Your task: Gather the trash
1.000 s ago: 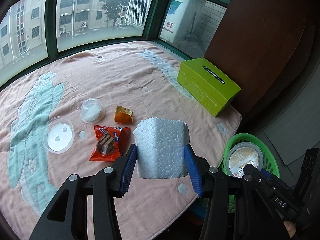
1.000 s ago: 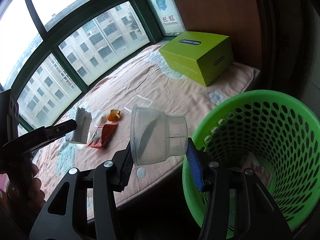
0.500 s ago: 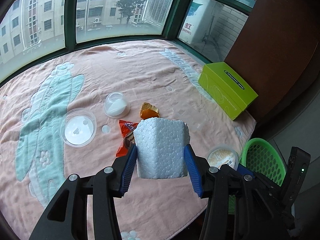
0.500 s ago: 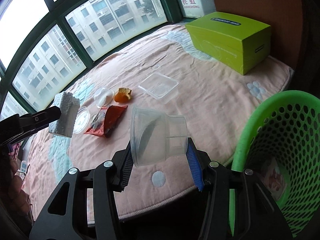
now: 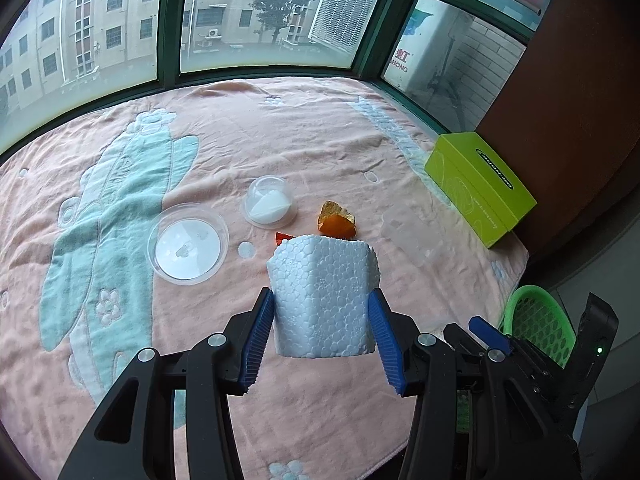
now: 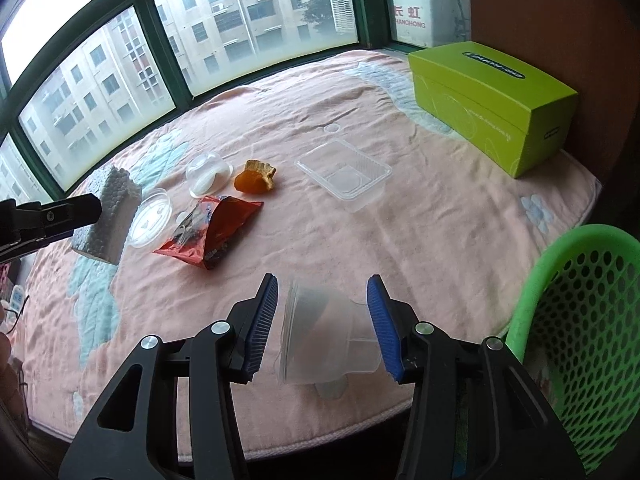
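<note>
A white foam block (image 5: 320,268) is clamped between the blue pads of my left gripper (image 5: 321,296), above the pink blanket; it also shows as the foam block (image 6: 108,216) at the left of the right wrist view. My right gripper (image 6: 323,280) hovers over the blanket's near edge, its jaws closing. Between them a clear plastic cup (image 6: 328,336) looks blurred and has sunk toward their base, with a gap at the left pad. The green basket (image 6: 580,320) stands to the right, below the edge.
On the blanket lie a red snack wrapper (image 6: 216,228), an orange peel (image 6: 256,178), a clear tray (image 6: 344,172), a dome lid (image 6: 208,174) and a round lid (image 6: 150,216). A green box (image 6: 492,96) sits at the far right by a brown wall. Windows ring the far side.
The right gripper swung left, off the basket and over the blanket's edge, and the cup slid lower between its jaws. The left gripper drifted left, still holding the foam block.
</note>
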The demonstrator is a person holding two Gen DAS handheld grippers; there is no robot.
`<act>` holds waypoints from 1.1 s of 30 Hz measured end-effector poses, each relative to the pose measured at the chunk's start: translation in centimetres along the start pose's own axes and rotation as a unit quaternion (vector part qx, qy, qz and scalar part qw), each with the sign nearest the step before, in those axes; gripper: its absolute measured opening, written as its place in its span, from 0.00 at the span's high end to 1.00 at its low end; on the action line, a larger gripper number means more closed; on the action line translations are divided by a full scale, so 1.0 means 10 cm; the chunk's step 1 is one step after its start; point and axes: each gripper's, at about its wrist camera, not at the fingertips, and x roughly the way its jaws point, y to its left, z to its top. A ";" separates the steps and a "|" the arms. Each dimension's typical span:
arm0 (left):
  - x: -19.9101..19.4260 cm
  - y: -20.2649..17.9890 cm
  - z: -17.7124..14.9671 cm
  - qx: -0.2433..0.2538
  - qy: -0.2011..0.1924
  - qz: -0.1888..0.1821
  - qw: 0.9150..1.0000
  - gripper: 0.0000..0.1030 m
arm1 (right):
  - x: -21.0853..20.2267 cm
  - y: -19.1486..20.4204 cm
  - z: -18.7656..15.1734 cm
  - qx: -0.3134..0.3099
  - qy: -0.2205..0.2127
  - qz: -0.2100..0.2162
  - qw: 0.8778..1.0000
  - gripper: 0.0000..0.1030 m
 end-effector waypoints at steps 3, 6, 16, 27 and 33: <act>0.01 0.04 0.00 -0.004 0.001 0.000 1.000 0.54 | -0.01 -0.03 0.02 0.005 0.001 0.003 1.000 0.52; 0.02 0.06 0.01 -0.006 0.001 0.000 1.000 0.54 | -0.03 -0.07 0.06 0.012 0.000 0.011 1.000 0.49; 0.05 0.10 0.03 -0.008 0.003 0.001 1.000 0.54 | -0.16 -0.19 -0.02 0.044 0.002 0.031 0.999 0.40; 0.08 0.15 0.02 -0.011 0.008 0.000 1.000 0.54 | -0.14 -0.26 -0.23 0.092 0.025 0.075 0.993 0.29; 0.05 0.17 0.02 -0.012 0.004 0.002 1.000 0.54 | -0.02 -0.18 -0.17 0.081 0.030 0.079 0.993 0.29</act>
